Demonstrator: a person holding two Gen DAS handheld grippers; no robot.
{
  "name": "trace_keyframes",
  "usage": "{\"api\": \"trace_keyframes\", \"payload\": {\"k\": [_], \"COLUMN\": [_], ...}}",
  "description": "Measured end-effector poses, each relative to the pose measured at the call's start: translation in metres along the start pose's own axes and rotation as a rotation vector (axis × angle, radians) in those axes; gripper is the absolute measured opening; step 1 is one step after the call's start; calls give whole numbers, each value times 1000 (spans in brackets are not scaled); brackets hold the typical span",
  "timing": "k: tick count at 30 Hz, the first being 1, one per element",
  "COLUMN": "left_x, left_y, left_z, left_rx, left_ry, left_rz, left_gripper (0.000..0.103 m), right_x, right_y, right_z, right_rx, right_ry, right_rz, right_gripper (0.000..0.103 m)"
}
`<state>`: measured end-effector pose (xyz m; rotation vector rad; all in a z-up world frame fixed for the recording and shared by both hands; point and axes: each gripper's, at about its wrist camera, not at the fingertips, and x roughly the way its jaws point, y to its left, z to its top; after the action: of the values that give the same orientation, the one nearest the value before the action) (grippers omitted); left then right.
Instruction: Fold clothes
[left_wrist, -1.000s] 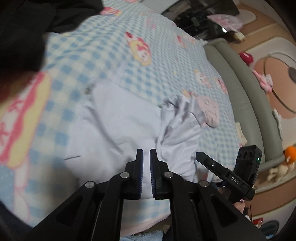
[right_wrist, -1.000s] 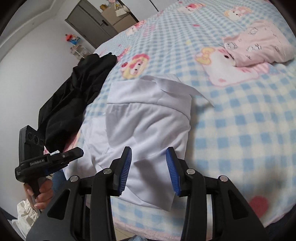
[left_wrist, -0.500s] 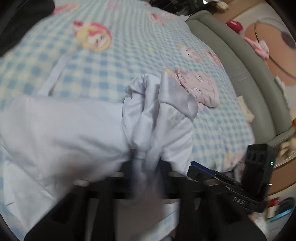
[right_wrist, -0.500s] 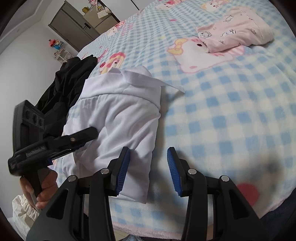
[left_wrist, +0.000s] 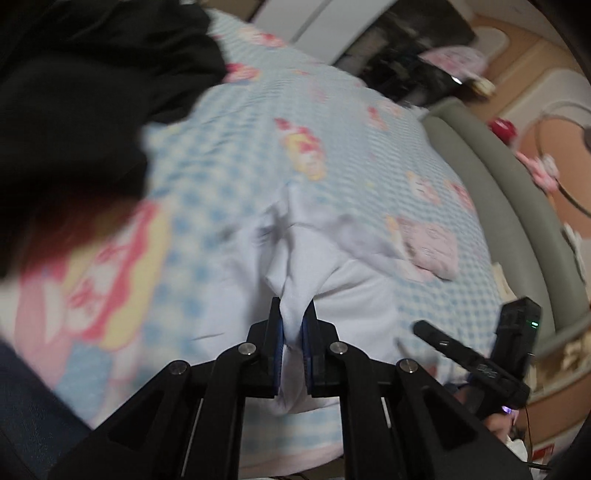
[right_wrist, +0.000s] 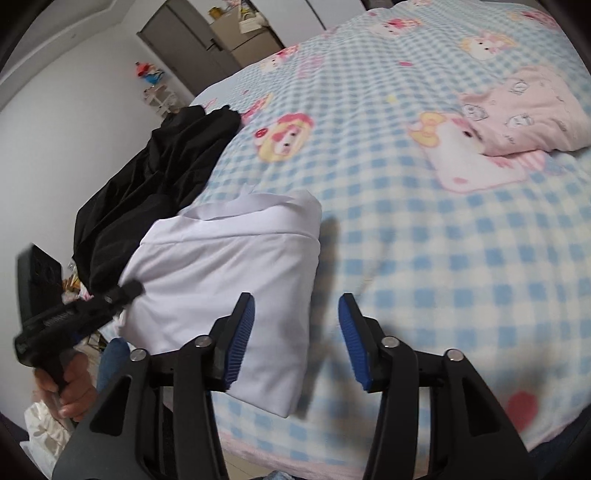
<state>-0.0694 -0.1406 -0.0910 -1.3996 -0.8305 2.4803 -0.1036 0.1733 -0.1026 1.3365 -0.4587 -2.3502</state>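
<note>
On the bed (right_wrist: 424, 229), one white shirt (right_wrist: 229, 280).

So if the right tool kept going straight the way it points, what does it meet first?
Probably the blue checked blanket, just right of the folded white shirt. The right tool is opening with nothing between its pads; depth is unclear.

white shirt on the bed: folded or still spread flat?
Partly folded. The white shirt lies doubled into a narrow stack with layered edges at its far end; the left gripper is shut on a bunch of its cloth.

Shirt (right_wrist: 229, 280) on blanket (right_wrist: 424, 240) — beside jacket (right_wrist: 155, 184)
</note>
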Motion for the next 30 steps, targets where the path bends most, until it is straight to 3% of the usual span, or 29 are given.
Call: {"api": "trace_keyframes", "payload": {"k": [3,5,7,9,11,15,17,19,21,23,30], "left_x": [22,22,15,9,15,24,26,30,31,24,-4], "left_y": [21,20,22,27,38,33,26,20,15,7,-9], "left_z": [-4,-6,-8,-13,-26,-36,-35,-37,-40,-42,-44], "left_rx": [-62,-52,-55,-84,-150,-117,-90,-62,-41,4,74], "left_ry": [80,76,53,32,61,73,73,88,107,93,62], "left_rz": [20,31,43,33,-31,-21,-23,7,7,11,-12], "left_gripper": [13,16,42,43,44,39,30,22,19,16,14], "right_x": [14,22,25,29,32,39,48,57,54,46,-5], "right_y": [5,8,4,0,-5,-4,1,4,-1,-4,14], "right_z": [-7,-13,-18,-21,-23,-26,-29,-36,-41,-43,-50], "right_rx": [-8,-13,-9,4,25,30,3,-46,-54,-41,-110], "right_ry": [42,71,84,98,113,119,138,162,145,127,42], "right_rz": [-14,-23,-41,-32,-2,85,109,90,67,67,59], "right_gripper": [53,53,53,53,54,58,60,49,24,10,5]}}
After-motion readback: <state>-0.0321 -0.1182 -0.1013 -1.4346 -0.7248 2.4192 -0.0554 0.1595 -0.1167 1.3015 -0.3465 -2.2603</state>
